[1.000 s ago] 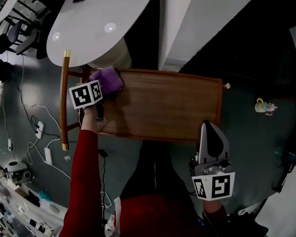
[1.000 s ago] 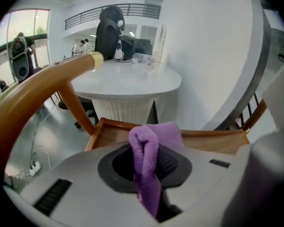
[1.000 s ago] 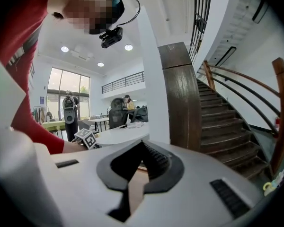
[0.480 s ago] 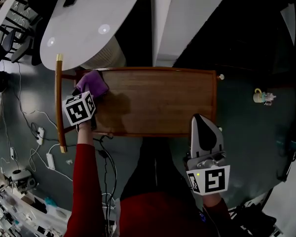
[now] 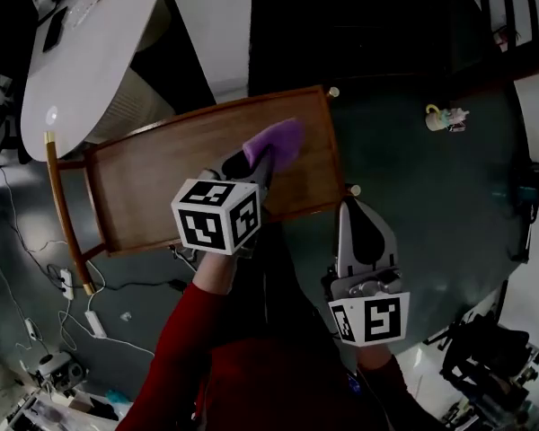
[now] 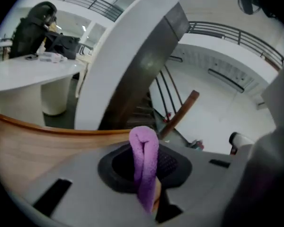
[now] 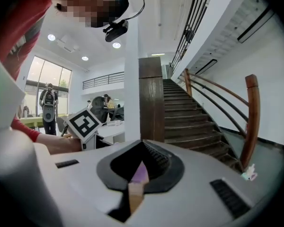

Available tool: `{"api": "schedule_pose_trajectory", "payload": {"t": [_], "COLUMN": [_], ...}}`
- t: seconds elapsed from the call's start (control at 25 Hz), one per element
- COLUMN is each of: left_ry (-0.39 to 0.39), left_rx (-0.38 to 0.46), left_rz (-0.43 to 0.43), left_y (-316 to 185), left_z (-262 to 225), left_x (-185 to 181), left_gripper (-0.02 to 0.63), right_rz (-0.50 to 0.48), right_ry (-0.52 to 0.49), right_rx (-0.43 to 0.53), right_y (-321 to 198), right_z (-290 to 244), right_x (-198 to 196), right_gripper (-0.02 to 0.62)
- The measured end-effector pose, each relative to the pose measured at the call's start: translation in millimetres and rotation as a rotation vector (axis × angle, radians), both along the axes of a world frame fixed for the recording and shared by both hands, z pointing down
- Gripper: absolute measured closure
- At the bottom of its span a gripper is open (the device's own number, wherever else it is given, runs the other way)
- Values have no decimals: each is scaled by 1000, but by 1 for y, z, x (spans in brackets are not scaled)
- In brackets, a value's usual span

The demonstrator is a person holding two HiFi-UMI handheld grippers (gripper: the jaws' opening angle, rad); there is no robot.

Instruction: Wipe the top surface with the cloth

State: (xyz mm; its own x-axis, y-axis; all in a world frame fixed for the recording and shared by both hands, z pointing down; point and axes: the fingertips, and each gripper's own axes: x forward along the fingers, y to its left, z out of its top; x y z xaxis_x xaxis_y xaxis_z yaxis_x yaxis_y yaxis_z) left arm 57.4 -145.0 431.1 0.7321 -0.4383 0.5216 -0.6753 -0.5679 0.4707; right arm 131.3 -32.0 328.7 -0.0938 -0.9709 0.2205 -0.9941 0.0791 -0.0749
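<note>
cloth: the soft purple cloth [image 5: 278, 140] is bunched into a fold over the right-hand end of the brown wooden table top [image 5: 153, 187], close to its far right corner and inside the raised rim.

left claw: the left gripper [image 5: 254, 162] is clamped tight on that cloth. A ridge of it sticks up between the jaws, and the gripper reaches in across the near edge of the top.

right claw: the right gripper [image 5: 352, 209] has its jaws pressed together with nothing in them. It hangs just outside the near right corner of the top, over the floor, not helping.

progress: looks mid-wipe to me, with the cloth working the right end.

what's left: honestly can't say. The wood shows no streaks, dust or damp marks, so wiped and unwiped parts look the same. The left end and the middle are bare and well apart from the cloth.

hard to see: the left gripper's marker cube [image 5: 217, 215] covers part of the near edge. The jaws hide the underside of the cloth, so I can't swear it's pressed flat on the wood. The white round table [image 5: 81, 52] past the far left end is cut off by the frame.
</note>
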Motion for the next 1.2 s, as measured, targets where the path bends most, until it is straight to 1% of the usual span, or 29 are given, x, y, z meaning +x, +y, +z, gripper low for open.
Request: {"api": "schedule_pose_trajectory", "payload": {"t": [0.08,0.12,0.16,0.2,0.28,0.36,0.44,0.52,0.6,0.72,0.84,1.04,1.12,1.2], "left_ry": [88,109,109,93,41,-15,-62,-108,-150,-206,-266,-396,-443,-474], "left_rx": [-59,-88,-112,-129,-152,-171,-200,-226,-228,-210,-196,-168,-164,-166], "left_rz": [63,85,102,113,108,77,38,-16,-81,-176,-280,-453,-519,-575], "left_y": [10,14,18,21,21,17,10,2,-10,-27,-37,-35,-30,-27], "left_z": [-5,-3,3,12,31,51,71,90,99,103,106,106,104,103], "left_x": [50,68,81,90,94,85,68,41,2,-68,-148,-272,-311,-338], "left_gripper": [541,541,541,541,541,541,541,541,541,541,541,541,541,541], "right_rz": [52,73,88,98,102,84,53,13,-37,-116,-189,-290,-316,-334], "right_ry": [0,0,0,0,-2,-6,-7,-4,-3,-7,-15,-7,-8,-8], "right_rx": [-2,-5,-7,-8,-12,-16,-18,-21,-21,-16,-12,-5,-6,-7], "right_y": [10,16,21,25,31,32,31,26,18,2,-13,-27,-30,-33], "right_z": [-2,-2,-2,-3,-3,-4,-5,-5,-4,-4,-2,0,1,1], "right_x": [18,24,29,33,38,39,38,32,20,-4,-29,-62,-71,-75], "right_gripper": [583,583,583,583,583,583,583,583,583,583,583,583,583,583]}}
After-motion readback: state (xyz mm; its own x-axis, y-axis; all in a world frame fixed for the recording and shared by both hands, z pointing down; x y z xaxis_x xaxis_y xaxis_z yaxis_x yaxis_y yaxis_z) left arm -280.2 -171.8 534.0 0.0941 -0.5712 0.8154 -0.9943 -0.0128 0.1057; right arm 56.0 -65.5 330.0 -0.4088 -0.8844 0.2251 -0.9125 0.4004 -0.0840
